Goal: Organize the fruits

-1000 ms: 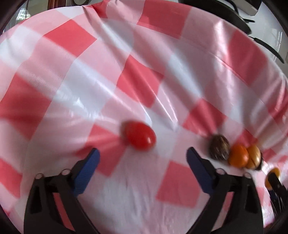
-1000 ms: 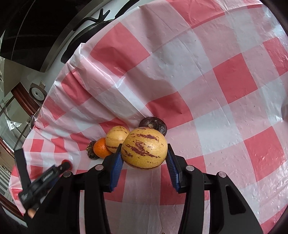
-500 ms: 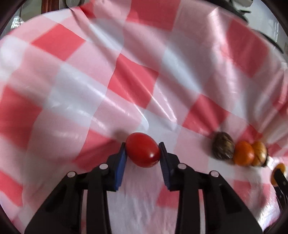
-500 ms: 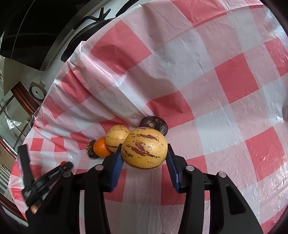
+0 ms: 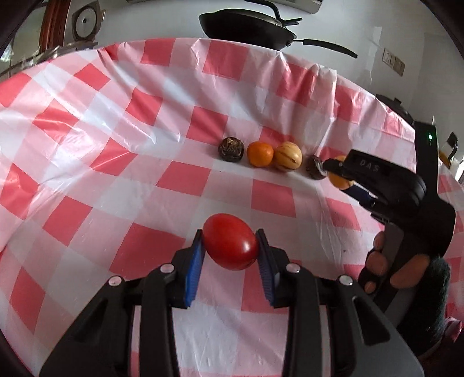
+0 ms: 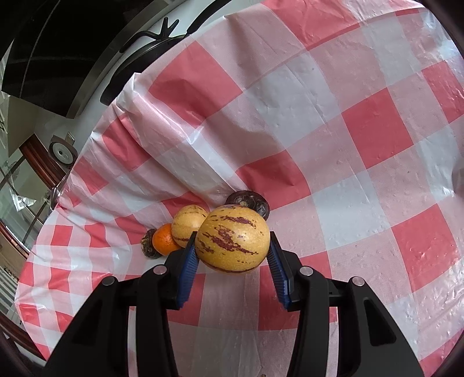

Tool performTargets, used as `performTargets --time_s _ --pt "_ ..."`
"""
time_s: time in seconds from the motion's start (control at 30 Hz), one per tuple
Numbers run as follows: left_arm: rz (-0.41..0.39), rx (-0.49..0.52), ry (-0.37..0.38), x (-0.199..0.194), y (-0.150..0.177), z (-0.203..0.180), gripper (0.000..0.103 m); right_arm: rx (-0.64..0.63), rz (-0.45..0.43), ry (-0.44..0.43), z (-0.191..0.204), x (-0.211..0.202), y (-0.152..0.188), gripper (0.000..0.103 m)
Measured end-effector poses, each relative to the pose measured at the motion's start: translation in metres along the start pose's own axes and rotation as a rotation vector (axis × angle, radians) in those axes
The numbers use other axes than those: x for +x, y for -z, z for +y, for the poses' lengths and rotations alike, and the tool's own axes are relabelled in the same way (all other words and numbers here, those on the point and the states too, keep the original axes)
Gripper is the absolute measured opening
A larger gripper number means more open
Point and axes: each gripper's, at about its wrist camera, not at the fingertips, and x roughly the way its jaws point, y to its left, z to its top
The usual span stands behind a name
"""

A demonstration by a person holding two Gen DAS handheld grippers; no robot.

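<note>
My left gripper [image 5: 229,246] is shut on a red tomato [image 5: 230,245] and holds it above the checked tablecloth. My right gripper [image 6: 233,247] is shut on a yellow melon with purple streaks [image 6: 232,242]; it also shows in the left wrist view [image 5: 340,175] at the right end of a row of fruit. The row holds a dark round fruit [image 5: 230,148], an orange [image 5: 260,154], a second streaked melon [image 5: 288,156] and another dark fruit [image 5: 315,170]. In the right wrist view the row lies just beyond the held melon: dark fruit [image 6: 248,201], melon [image 6: 188,221], orange [image 6: 163,239].
A red and white checked plastic cloth [image 5: 121,162] covers the table. A black frying pan [image 5: 246,27] sits on a white counter beyond the table's far edge. A hand [image 5: 380,269] holds the right gripper's handle.
My left gripper closed on the tomato and lifted it away from the cloth, with the view pulling back to show the whole table. The right gripper stayed still, holding the melon.
</note>
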Motion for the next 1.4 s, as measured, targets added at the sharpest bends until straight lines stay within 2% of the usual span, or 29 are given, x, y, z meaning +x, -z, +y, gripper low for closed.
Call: performTargets --time_s 0.2,0.43,0.57,0.67,0.87,1.03,1.2,1.4 --pt "0.019 -0.060 0.041 0.003 0.000 0.011 0.035 -0.001 -0.007 -0.014 0.000 -0.002 0.001 0.046" --pt "-0.004 -0.069 0.030 -0.003 -0.005 0.015 0.035 0.041 -0.028 -0.082 -0.009 -0.011 -0.001 0.046" --pt "0.005 -0.073 0.030 -0.001 -0.005 0.016 0.035 0.076 -0.061 -0.098 -0.015 -0.031 0.010 0.046" --pt "-0.007 -0.074 0.020 -0.002 -0.005 0.018 0.035 0.068 -0.077 -0.110 -0.011 -0.056 0.031 0.046" --pt "-0.028 -0.070 0.015 -0.020 0.004 0.022 0.035 0.026 -0.039 -0.132 0.000 -0.100 0.076 0.046" --pt "-0.053 -0.077 -0.009 -0.051 0.025 0.034 0.035 0.065 0.016 -0.147 0.004 -0.124 0.107 0.046" --pt "-0.086 -0.092 -0.031 -0.087 0.052 0.052 0.035 0.042 0.039 -0.182 0.015 -0.157 0.137 0.046" --pt "-0.111 -0.193 0.086 -0.111 0.076 0.080 0.036 -0.016 0.052 -0.190 0.024 -0.182 0.164 0.046"
